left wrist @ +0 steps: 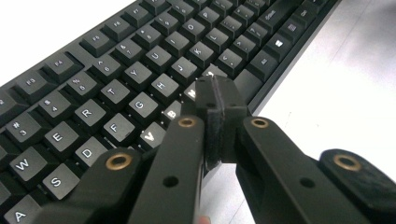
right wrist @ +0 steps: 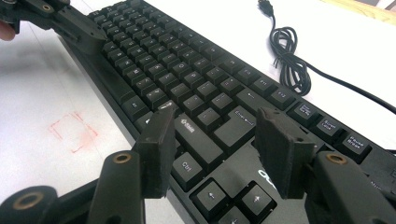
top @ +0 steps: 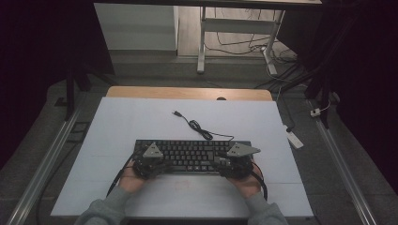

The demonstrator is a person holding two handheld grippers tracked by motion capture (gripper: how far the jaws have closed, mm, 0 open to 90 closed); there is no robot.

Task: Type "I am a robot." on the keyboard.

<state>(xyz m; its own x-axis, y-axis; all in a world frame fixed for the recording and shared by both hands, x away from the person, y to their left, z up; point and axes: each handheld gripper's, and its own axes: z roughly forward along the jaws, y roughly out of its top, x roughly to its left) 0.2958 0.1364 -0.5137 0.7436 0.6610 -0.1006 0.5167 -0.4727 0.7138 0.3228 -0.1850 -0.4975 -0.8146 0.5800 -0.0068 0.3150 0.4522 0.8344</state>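
You're holding both grippers over the black keyboard (top: 192, 156), which is lying on the white tabletop (top: 141, 122) near your edge, w/ its cable (top: 197, 125) coiling away behind it. Your left gripper (left wrist: 215, 100) is sitting clenched, pads meeting w/ nothing between, tips over the bottom letter row by the spacebar. Your right gripper (right wrist: 224, 135) is hanging released, jaws standing apart above the right Shift/Ctrl keys, gripping nothing.
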